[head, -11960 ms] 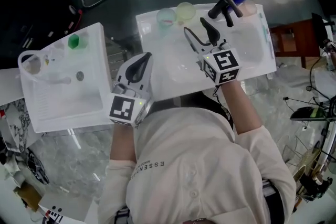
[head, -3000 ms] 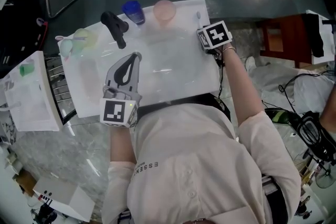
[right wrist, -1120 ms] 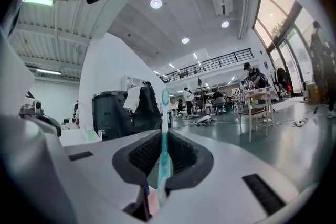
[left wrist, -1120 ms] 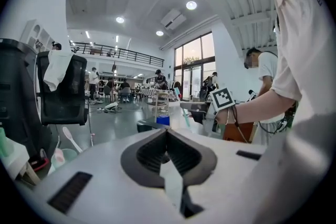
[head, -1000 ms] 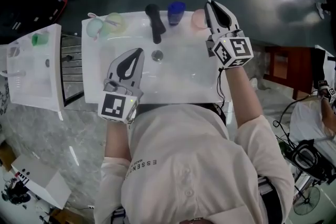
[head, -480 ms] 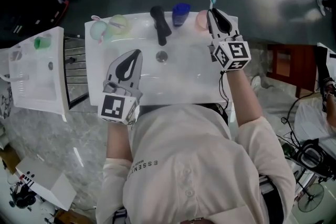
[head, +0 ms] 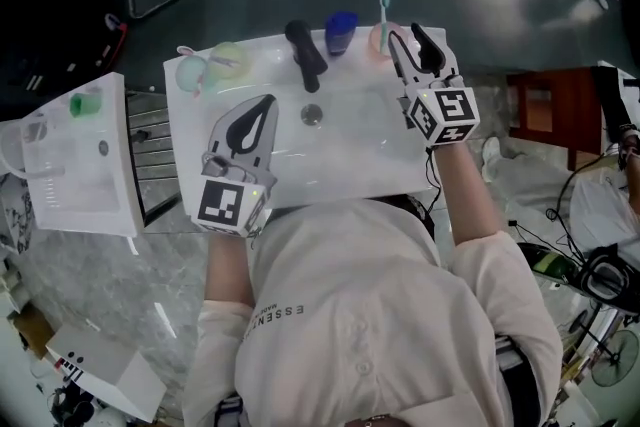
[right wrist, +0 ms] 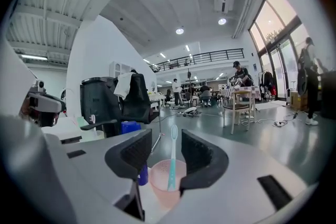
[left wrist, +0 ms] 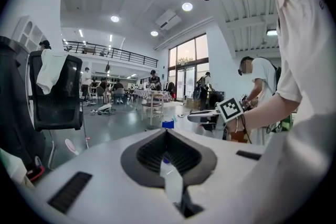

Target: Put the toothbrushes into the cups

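Note:
A pink cup point(head: 378, 39) stands at the back rim of the white sink point(head: 350, 155), and a teal toothbrush point(head: 383, 9) stands upright in it. My right gripper point(head: 405, 35) is right beside the cup. Its jaws have just been opening and now stand apart. In the right gripper view the toothbrush point(right wrist: 171, 157) rises from the pink cup point(right wrist: 164, 182) between my right gripper's point(right wrist: 167, 139) pads, which do not press it. My left gripper point(head: 266, 103) hangs shut over the sink's near left, empty. A blue cup point(head: 341, 31) stands next to the pink one.
A black faucet point(head: 305, 52) rises at the back middle, with the drain point(head: 312, 114) below it. Two pale green cups point(head: 210, 67) stand at the back left, a pink toothbrush point(head: 186, 52) in one. A second white basin point(head: 80, 165) lies left. Dark floor stretches beyond.
The right gripper held the teal toothbrush over the pink cup, lowered it, and has let go. The brush now stands in the cup. The left gripper has kept its place.

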`<act>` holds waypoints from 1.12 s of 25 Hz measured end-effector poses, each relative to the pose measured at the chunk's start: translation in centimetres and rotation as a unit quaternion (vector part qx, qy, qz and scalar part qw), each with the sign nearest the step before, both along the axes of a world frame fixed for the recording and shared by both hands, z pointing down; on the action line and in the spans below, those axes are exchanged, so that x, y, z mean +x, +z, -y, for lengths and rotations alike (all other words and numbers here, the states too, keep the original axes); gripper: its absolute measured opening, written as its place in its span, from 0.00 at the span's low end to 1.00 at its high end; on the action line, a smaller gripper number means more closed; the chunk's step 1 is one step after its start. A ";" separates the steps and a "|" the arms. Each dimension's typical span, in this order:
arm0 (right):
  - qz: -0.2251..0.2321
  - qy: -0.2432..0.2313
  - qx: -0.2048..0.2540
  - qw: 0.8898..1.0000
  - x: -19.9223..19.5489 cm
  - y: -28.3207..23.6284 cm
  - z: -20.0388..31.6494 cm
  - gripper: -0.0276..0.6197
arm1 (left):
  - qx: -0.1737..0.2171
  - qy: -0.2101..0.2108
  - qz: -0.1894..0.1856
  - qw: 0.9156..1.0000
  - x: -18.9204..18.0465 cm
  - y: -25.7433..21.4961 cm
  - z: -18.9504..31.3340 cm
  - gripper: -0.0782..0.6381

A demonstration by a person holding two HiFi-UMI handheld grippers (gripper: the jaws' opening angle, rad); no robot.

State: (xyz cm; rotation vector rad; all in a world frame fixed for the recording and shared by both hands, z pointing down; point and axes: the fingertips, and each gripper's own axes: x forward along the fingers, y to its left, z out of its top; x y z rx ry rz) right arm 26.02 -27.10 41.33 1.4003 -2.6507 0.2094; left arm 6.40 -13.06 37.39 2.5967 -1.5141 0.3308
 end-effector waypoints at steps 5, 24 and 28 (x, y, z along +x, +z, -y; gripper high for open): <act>0.040 0.002 0.042 0.998 -1.2 -4.9 -2.2 0.30 | 0.016 0.014 0.011 1.000 -0.9 -1.6 0.4 0.11; 0.008 -0.026 0.091 0.996 -7.6 -11.7 -9.1 0.06 | 0.031 -0.014 0.000 0.999 -6.2 -6.1 1.3 0.11; 0.006 -0.043 0.082 0.996 -8.5 -11.1 -9.6 0.06 | 0.034 -0.017 -0.001 0.999 -6.4 -6.5 1.1 0.11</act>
